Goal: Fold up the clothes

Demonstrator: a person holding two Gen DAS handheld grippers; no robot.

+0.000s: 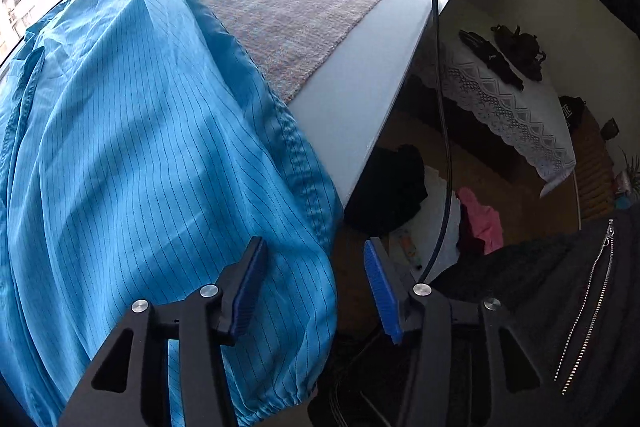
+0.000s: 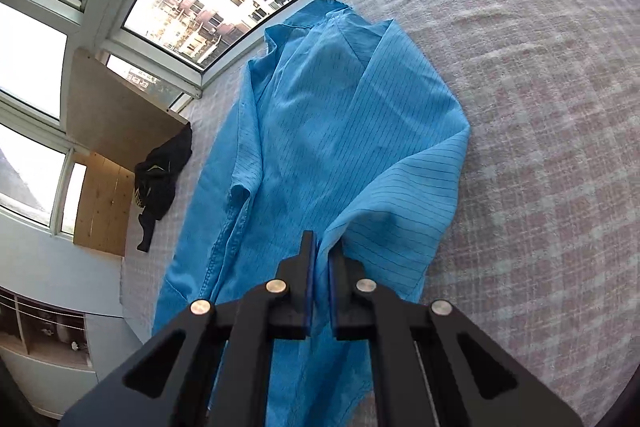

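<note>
Left hand-held gripper: black angular frame w/ triangular cut-outs, round silver screws at the joints, ribbed blue pads on the inner faces. Right hand-held gripper: same black frame, silver screws, blue pads. Two thin black cables hang nearby. The person wears dark textured clothing w/ a silver zipper.

Blue garment: runs past the left wrist view's left and bottom edges.
Hem end: hidden under the right gripper.
Far floor items: too small to tell.
</note>
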